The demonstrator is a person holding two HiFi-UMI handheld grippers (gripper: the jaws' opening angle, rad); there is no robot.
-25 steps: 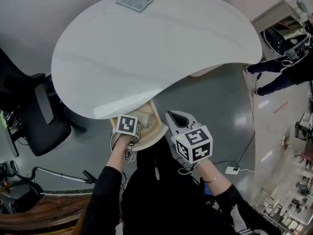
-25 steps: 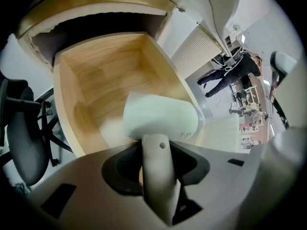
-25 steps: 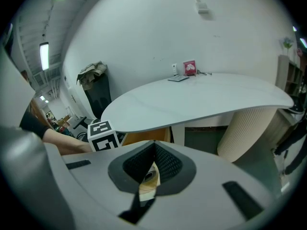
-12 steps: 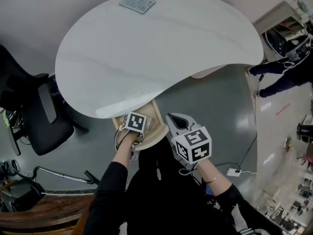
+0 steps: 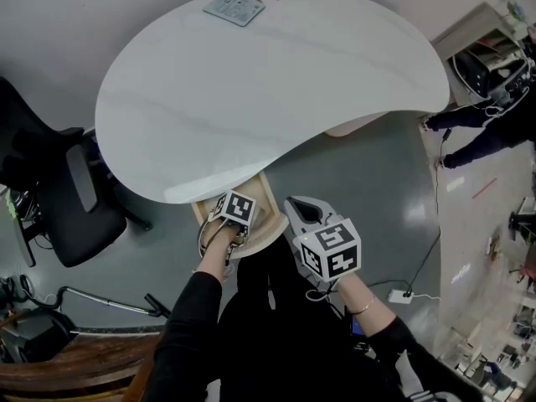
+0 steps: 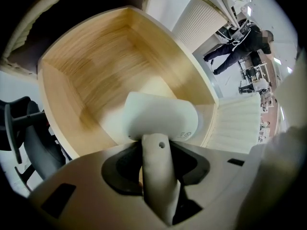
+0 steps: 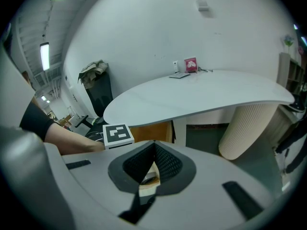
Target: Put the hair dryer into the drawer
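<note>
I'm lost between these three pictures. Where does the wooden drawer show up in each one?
Head view: wooden drawer, lower centre, jutting from under the white table's near edge.
Left gripper view: the drawer fills the upper middle, open, seen from above.
Right gripper view: only a wood strip under the table edge, just left of centre, probably its side.
Shared landmark: the table's ribbed pedestal, to the drawer's right in all three.

Camera layout: one overhead, two gripper-mounted.
The head view looks steeply down from well above the table point(image 5: 268, 82) and the drawer point(image 5: 269, 223) under its near edge. The left gripper view faces down into that same drawer at close range. The right gripper view sits low and faces roughly level across that same table top toward the wall.
</note>
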